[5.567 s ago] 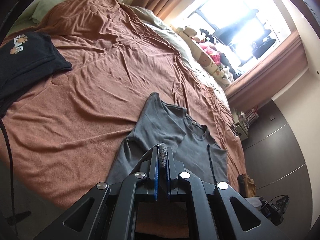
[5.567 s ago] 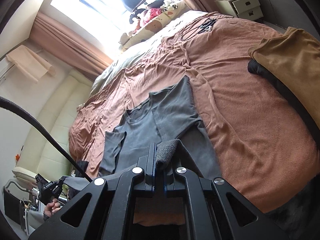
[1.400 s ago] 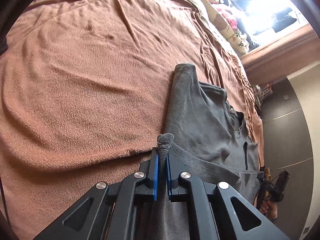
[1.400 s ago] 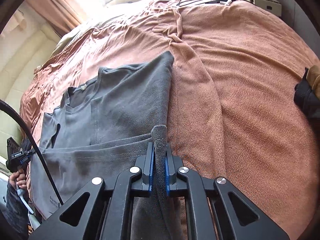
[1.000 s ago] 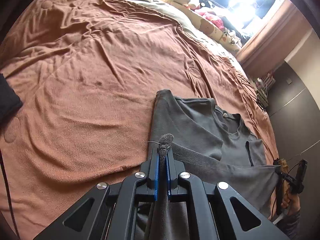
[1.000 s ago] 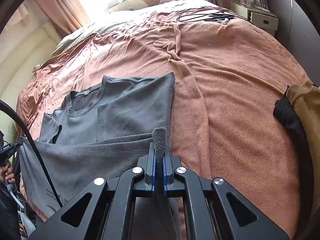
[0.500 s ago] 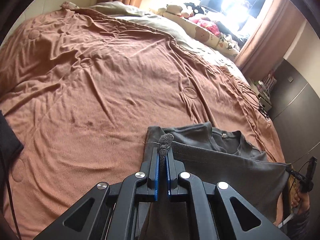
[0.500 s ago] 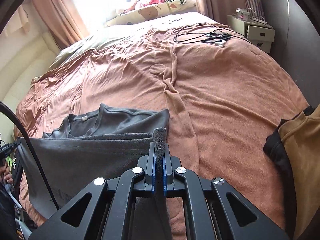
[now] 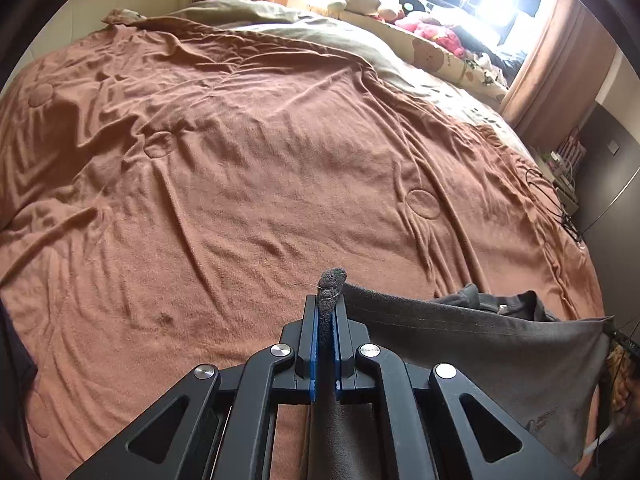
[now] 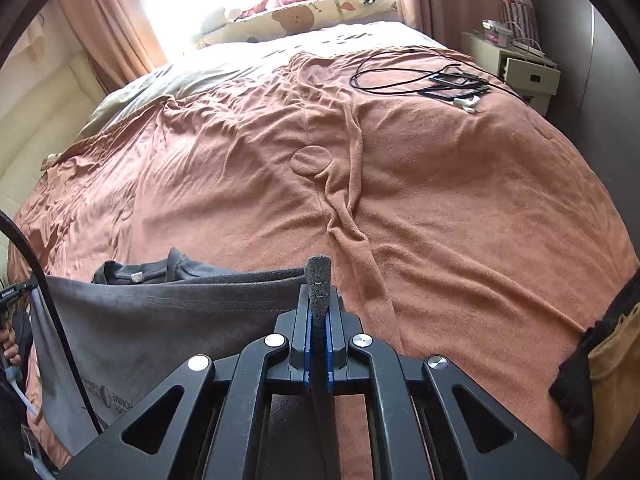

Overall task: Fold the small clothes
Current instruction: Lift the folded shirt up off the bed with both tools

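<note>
- Both pairs of jaws are clamped on the grey T-shirt (image 9: 460, 344): the left gripper (image 9: 327, 312) pinches one corner of its hem between blue pads, and the right gripper (image 10: 318, 304) pinches the other corner, a tuft of cloth sticking up past each set of tips.
- Between the two grips the hem is stretched into a taut, raised band near the front edge of the bed (image 9: 248, 184); past it the collar (image 10: 136, 274) with its small label lies on the bedspread, so the lower half of the shirt stands lifted over the upper half.
- Progress, as I judge it: a bottom-to-top fold is under way but not finished. The hem is not yet laid down on the shoulders, and whether the sleeves are tucked in cannot be told, since the raised cloth hides them.
- Left to do, by my reading: bring the hem over to the collar line, lower it flat, release both corners, and perhaps smooth or fold once more.
- Surface: a wide, rumpled rust-brown fleece bedspread with stitched round patches, soft and likely to drag on the cloth.
- Room: a bright window with stuffed toys (image 9: 404, 12) on its sill, brown curtains, a pale nightstand (image 10: 520, 68), cables and a phone (image 10: 456, 86) on the far corner of the bed, and a tan-and-black pile of clothes (image 10: 612, 368) at the right edge.
</note>
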A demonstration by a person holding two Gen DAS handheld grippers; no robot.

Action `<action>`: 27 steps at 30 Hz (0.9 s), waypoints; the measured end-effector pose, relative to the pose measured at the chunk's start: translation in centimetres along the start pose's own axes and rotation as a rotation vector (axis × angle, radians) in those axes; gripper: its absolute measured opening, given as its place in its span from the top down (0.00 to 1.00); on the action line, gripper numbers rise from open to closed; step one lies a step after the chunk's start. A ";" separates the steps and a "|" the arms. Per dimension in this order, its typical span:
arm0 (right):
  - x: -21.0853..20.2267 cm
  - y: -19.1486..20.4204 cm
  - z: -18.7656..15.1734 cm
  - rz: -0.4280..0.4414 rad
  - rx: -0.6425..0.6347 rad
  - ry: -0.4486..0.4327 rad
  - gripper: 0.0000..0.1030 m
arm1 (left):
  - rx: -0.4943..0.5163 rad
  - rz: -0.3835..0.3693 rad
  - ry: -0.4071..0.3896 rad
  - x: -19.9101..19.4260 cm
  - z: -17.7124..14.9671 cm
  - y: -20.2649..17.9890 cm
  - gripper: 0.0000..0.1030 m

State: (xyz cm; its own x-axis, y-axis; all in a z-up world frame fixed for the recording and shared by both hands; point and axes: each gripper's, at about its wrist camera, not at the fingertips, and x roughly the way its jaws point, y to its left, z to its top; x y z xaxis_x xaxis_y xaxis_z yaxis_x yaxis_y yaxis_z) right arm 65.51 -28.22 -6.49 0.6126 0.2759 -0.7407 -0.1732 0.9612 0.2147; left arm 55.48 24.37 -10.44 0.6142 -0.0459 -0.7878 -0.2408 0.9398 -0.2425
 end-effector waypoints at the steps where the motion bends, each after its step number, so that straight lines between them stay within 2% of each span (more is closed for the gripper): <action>1: 0.7 0.1 0.3 -0.007 -0.003 0.005 0.99 | 0.000 0.006 0.007 0.7 0.2 0.0 0.95; 7: 4.7 0.2 2.5 -0.036 -0.020 0.032 0.99 | 0.005 0.034 0.036 4.0 1.5 0.2 0.95; 15: 7.5 0.6 4.6 -0.055 -0.041 0.031 0.99 | 0.027 0.070 0.042 6.2 3.3 -0.2 0.95; 21: 11.2 0.8 5.2 -0.104 -0.058 0.084 0.99 | 0.054 0.126 0.102 10.0 3.4 -0.2 0.95; 26: 13.7 0.8 5.0 -0.132 -0.064 0.129 0.98 | 0.051 0.132 0.177 12.6 3.3 -0.3 0.92; 27: 13.8 0.9 4.9 -0.137 -0.068 0.130 0.92 | 0.054 0.135 0.185 12.7 3.3 -0.4 0.91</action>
State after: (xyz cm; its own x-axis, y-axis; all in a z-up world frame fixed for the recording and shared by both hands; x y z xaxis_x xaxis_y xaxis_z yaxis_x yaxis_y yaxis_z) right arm 77.58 -23.58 -13.35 0.5299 0.1365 -0.8370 -0.1494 0.9866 0.0662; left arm 65.85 24.52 -18.55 0.4301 0.0251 -0.9025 -0.2678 0.9582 -0.1009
